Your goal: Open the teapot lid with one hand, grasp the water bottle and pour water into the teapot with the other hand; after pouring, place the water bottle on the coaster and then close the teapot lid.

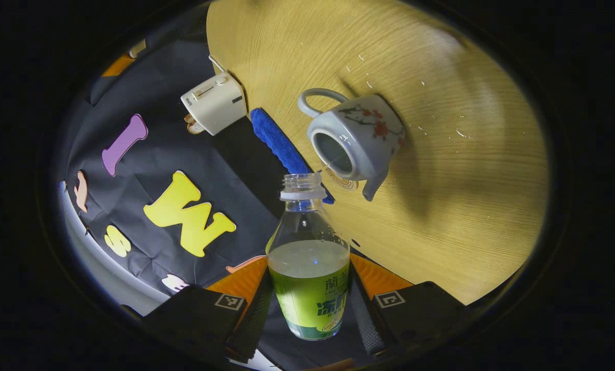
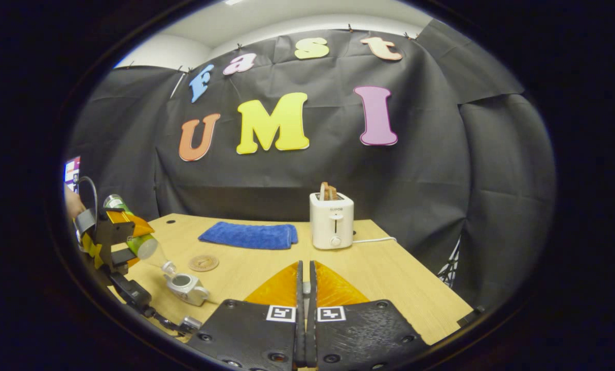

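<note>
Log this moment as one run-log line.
phase: pouring | left gripper: shut on water bottle, tilted, mouth at teapot opening | lid: off | right gripper: fingers together | coaster: bare

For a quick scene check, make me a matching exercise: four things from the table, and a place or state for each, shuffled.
Things:
1. water bottle
2. teapot
3. toaster
4. blue cloth

States:
A. folded flat on the table, left of the toaster in the right gripper view
B. lid off, mouth open
C. uncapped, tilted toward the teapot, held in the left gripper
D. upright, with bread in its slots

Pairs: 1-C, 2-B, 3-D, 4-A
</note>
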